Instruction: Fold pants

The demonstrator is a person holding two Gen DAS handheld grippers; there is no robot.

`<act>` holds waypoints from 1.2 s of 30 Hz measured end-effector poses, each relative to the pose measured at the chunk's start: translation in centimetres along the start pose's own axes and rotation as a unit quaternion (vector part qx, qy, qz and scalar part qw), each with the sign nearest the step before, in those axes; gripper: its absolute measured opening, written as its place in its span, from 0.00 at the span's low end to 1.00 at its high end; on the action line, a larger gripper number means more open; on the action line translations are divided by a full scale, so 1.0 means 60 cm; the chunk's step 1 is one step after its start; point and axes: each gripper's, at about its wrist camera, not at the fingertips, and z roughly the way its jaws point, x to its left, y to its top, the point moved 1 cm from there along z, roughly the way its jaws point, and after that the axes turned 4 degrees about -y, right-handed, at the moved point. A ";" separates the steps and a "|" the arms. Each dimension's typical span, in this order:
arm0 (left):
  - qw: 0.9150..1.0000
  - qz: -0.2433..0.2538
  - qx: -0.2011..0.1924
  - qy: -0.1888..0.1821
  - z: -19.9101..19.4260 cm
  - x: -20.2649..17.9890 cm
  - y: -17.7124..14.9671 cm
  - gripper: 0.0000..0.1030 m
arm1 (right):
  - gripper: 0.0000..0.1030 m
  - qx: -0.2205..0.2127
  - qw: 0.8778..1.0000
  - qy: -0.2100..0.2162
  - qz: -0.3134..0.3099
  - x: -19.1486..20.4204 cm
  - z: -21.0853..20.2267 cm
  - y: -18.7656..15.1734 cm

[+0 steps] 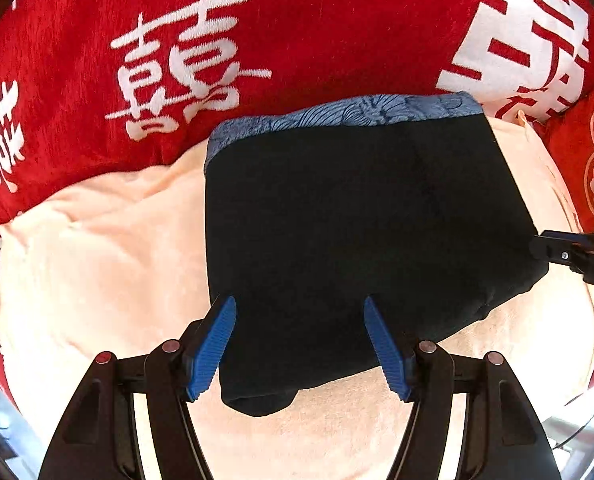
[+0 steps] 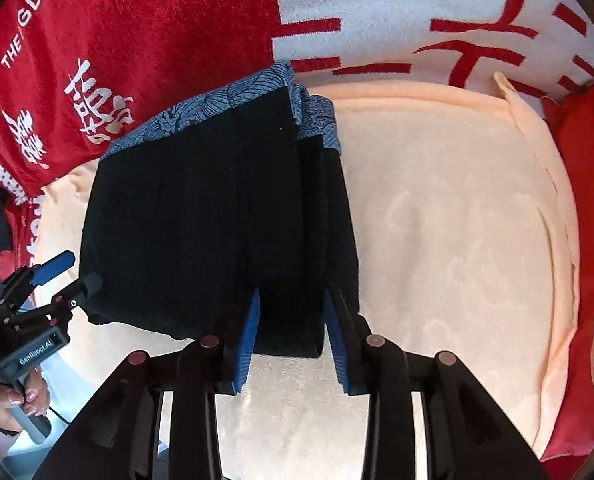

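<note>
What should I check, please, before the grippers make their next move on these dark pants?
1. Left gripper open, fingers either side of the near edge: ok.
2. Right gripper open at its own stretch of the near edge: ok.
3. Pants folded into a compact stack on the peach blanket: ok.
4. Patterned blue waistband at the far edge, layers aligned: not ok, lower layers stick out at the right in the right wrist view.
5. Either gripper touching the fabric: cannot tell.
</note>
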 end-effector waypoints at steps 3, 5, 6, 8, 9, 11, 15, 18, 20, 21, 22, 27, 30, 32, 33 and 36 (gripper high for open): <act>1.000 -0.006 0.003 -0.009 -0.008 -0.003 -0.004 0.66 | 0.42 -0.002 1.000 -0.023 0.000 0.000 -0.003 -0.005; 1.000 -0.008 0.003 -0.011 -0.010 -0.002 -0.005 0.66 | 0.42 -0.001 1.000 -0.025 0.006 0.001 -0.007 -0.006; 1.000 -0.009 0.004 -0.011 -0.011 -0.001 -0.005 0.66 | 0.42 -0.001 1.000 -0.026 0.008 0.001 -0.009 -0.006; 1.000 -0.013 0.008 -0.010 -0.009 0.003 -0.004 0.66 | 0.42 -0.001 0.999 -0.032 0.011 0.005 -0.010 -0.005; 1.000 -0.016 0.011 -0.009 -0.007 0.005 -0.004 0.66 | 0.42 -0.001 0.999 -0.034 0.012 0.003 -0.013 -0.007; 1.000 -0.022 0.016 -0.007 -0.005 0.010 -0.003 0.66 | 0.42 -0.002 0.999 -0.036 0.014 0.001 -0.018 -0.010; 0.999 -0.028 0.021 -0.010 -0.001 0.017 -0.002 0.66 | 0.43 -0.005 0.999 -0.038 0.021 0.003 -0.023 -0.011; 0.999 -0.030 0.019 -0.005 0.002 0.020 -0.001 0.89 | 0.49 -0.007 0.999 -0.038 0.024 0.004 -0.025 -0.010; 0.999 -0.036 0.018 -0.011 0.002 0.023 0.000 0.89 | 0.50 -0.010 0.999 -0.040 0.024 0.004 -0.027 -0.010; 0.999 -0.040 0.019 -0.014 0.003 0.025 0.000 0.89 | 0.50 -0.012 0.999 -0.042 0.025 0.003 -0.028 -0.010; 0.999 -0.043 0.020 -0.013 0.005 0.027 0.000 0.89 | 0.51 -0.013 0.999 -0.041 0.026 0.003 -0.030 -0.009; 0.998 -0.049 0.028 -0.010 0.011 0.033 0.004 0.89 | 0.62 -0.025 0.999 -0.042 0.020 0.013 -0.037 -0.007; 0.998 -0.051 0.029 -0.009 0.011 0.035 0.006 0.89 | 0.70 -0.027 0.999 -0.045 0.010 0.022 -0.037 -0.006; 0.998 -0.053 0.030 -0.008 0.012 0.037 0.009 0.89 | 0.73 -0.027 0.998 -0.050 0.001 0.027 -0.037 -0.007; 0.998 -0.055 0.032 -0.010 0.014 0.038 0.010 0.89 | 0.75 -0.026 0.998 -0.052 -0.001 0.028 -0.035 -0.005; 0.997 -0.062 0.036 -0.018 0.018 0.045 0.015 0.89 | 0.76 -0.019 0.999 -0.043 -0.001 0.025 -0.030 -0.003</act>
